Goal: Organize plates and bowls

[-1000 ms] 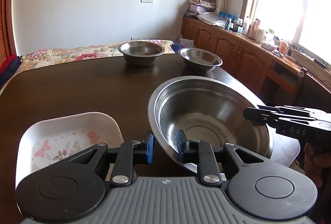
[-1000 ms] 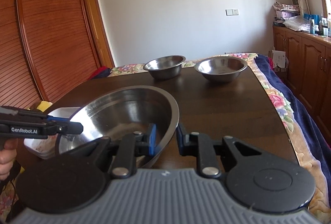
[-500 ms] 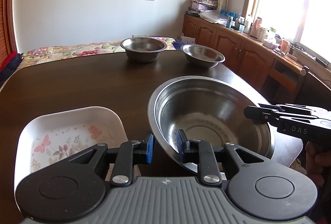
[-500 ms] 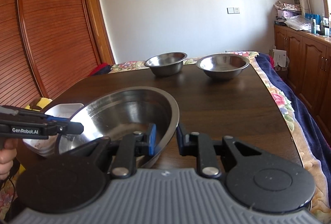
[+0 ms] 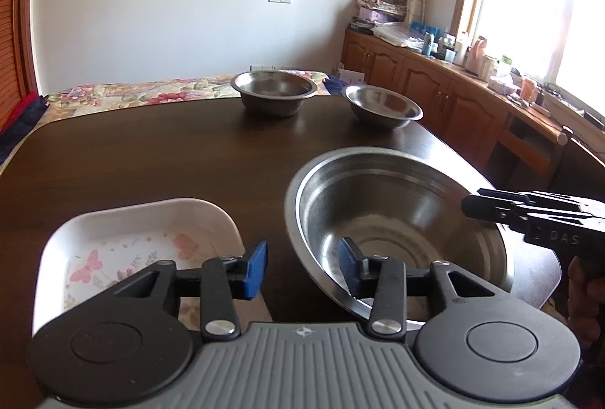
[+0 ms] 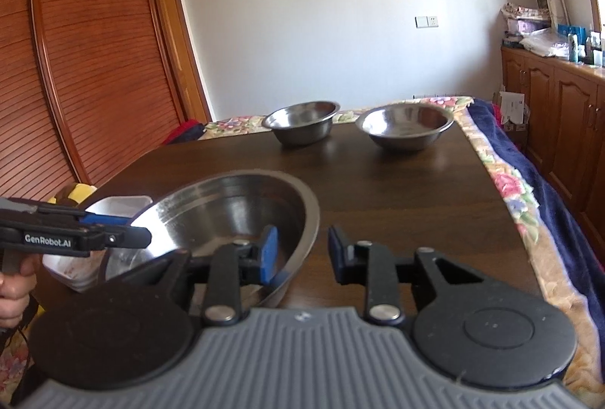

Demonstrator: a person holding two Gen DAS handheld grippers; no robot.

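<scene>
A large steel bowl (image 5: 397,220) (image 6: 227,212) sits at the near right of the dark table (image 5: 151,152). My left gripper (image 5: 302,267) is open and straddles its near rim, one finger inside, one outside. On the opposite rim my right gripper (image 6: 302,254) is open too, its blue-padded finger inside the bowl. Each gripper shows in the other's view: the right gripper (image 5: 529,216), the left gripper (image 6: 75,235). A white butterfly-print dish (image 5: 132,242) (image 6: 113,205) lies left of the bowl. Two small steel bowls (image 5: 274,91) (image 5: 382,104) stand at the far edge.
A floral cloth (image 5: 132,93) hangs over the table's far and right edges. Wooden cabinets (image 5: 435,84) with bottles run under the window on the right. Slatted wooden doors (image 6: 75,68) stand on the left. A hand (image 6: 15,284) holds the left gripper.
Both grippers were shut on the large bowl's rim; both have now opened and let it go. The bowl stays where it was.
</scene>
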